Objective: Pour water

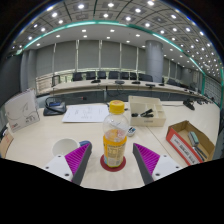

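The gripper (114, 163) stands with its two fingers spread apart, each finger showing a magenta pad (79, 162) on its inner face. Between the fingers stands a clear plastic bottle (116, 138) with a yellow cap and an orange-yellow label. The bottle is upright on a small dark red coaster (113, 164), which lies on the pale bench (100, 135). A gap is visible at each side between the bottle and the pads, so the fingers do not press on it; the bottle rests on its own support.

To the left of the left finger, just beside its tip, a white cup (64, 148) stands on the bench with its open mouth upward. Whether it touches the finger cannot be told.

To the right of the right finger and slightly ahead, an open cardboard box (190, 141) with red print lies on the bench. Beyond the bottle and to its right sits a shallow tan tray (147, 110). Beyond the bottle and to its left lies a sheet of white paper (85, 113). Farther left a dark telephone-like device (55, 105) rests on the bench, and a white box-shaped item (21, 108) stands near it.

Beyond the bench, a row of dark chairs (120, 76) lines a long curved table, under a ceiling with a teal light strip (110, 26) and round lamps.
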Motion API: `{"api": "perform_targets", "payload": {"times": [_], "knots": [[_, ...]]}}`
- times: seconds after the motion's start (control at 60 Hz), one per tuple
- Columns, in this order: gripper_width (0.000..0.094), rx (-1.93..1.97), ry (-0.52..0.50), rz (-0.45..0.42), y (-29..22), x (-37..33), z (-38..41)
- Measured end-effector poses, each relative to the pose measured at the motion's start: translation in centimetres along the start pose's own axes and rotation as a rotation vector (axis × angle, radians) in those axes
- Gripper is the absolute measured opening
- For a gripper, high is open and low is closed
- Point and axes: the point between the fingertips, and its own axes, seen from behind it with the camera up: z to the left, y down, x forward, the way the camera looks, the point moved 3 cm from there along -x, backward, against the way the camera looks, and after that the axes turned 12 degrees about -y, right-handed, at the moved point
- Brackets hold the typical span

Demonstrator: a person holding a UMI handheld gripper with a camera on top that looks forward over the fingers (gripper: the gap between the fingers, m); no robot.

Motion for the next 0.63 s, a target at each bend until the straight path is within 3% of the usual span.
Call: {"api": "perform_targets", "payload": {"times": [0.4, 0.633], "knots": [[0.0859, -0.08, 0.024, 0.068, -1.0, -21.5, 12.2], [0.0857, -0.113, 0.014, 0.061, 0.1, -28.7, 15.0]]}}
